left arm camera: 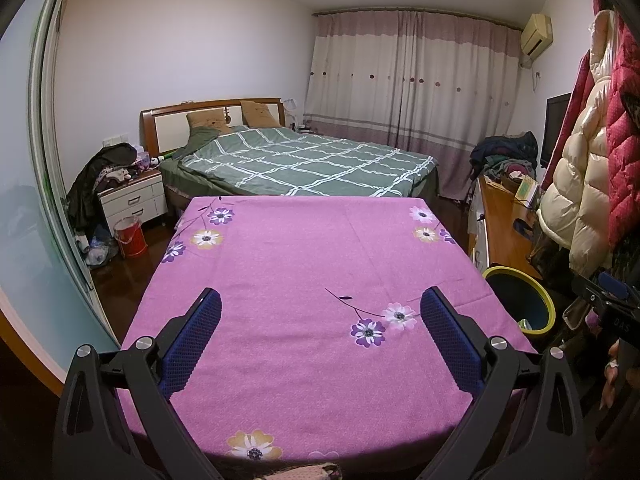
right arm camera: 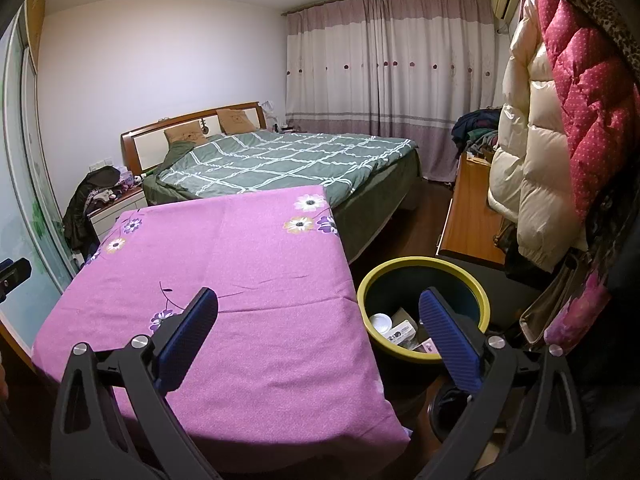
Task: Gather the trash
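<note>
Both grippers spread wide and carrying nothing: left gripper (left arm camera: 320,332) hanging over the middle of the purple floral tabletop (left arm camera: 304,256), right gripper (right arm camera: 318,336) straddling the tabletop's right edge with its right finger (right arm camera: 448,340) over the trash bin (right arm camera: 486,308).

Trash all sitting inside that yellow-rimmed bin already: a white round lid (right arm camera: 381,323), a small white box with print (right arm camera: 400,330), a few more scraps underneath, hard to make out. No loose bits visible anywhere on the cloth. Looks pretty much done, or down to a last check.

If checking: worth sweeping both cameras slowly along the near edge and the far corners of the cloth, since flower prints could hide a small wrapper. Better to keep fingers spread and low-ish, ready to pinch flat stuff from the side rather than straight down, because that cloth probably bunches up.

Room to move: tabletop wide open, nothing to bump. Tight spot on the right, with the bin just beside the tabletop edge, the puffy coats (right arm camera: 532,152) hanging close above it, and a wooden cabinet top (right arm camera: 470,216) behind. Any drop best done straight over the bin mouth, not swinging out toward the coats. Green-quilted bed (left arm camera: 304,160) right behind the far edge, so no overreaching there.
</note>
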Demonstrator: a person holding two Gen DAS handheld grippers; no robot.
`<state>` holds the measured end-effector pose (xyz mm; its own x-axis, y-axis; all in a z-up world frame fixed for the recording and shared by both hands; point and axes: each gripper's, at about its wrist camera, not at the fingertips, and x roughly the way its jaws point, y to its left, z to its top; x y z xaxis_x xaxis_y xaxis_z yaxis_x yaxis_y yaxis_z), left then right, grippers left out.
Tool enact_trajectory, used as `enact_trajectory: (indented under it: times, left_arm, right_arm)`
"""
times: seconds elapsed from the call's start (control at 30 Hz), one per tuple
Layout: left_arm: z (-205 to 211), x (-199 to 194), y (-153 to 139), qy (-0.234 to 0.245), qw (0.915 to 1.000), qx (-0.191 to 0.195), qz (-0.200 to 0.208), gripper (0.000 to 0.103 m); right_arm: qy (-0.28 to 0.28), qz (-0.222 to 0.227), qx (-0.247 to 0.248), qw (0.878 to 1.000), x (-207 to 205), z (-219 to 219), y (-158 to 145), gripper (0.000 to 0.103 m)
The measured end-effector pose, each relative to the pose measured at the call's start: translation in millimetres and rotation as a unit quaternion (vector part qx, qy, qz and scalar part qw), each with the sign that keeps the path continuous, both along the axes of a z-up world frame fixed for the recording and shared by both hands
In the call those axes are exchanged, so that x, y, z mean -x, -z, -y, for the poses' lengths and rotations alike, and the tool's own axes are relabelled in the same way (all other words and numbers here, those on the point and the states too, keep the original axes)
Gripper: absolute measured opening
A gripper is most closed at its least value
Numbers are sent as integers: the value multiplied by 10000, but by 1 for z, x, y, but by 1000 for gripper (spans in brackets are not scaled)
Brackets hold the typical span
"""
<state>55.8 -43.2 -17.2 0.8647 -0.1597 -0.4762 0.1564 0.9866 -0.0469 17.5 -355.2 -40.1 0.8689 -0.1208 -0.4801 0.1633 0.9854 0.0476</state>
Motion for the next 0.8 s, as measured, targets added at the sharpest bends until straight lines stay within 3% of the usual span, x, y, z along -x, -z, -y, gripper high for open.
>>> enact_trajectory:
  times: [0.8]
  left_arm:
    - [3,-1,3,24,10000,-17,-24,98]
  right_arm:
    - [-29,-34,-20,10000,0,-8,1,96]
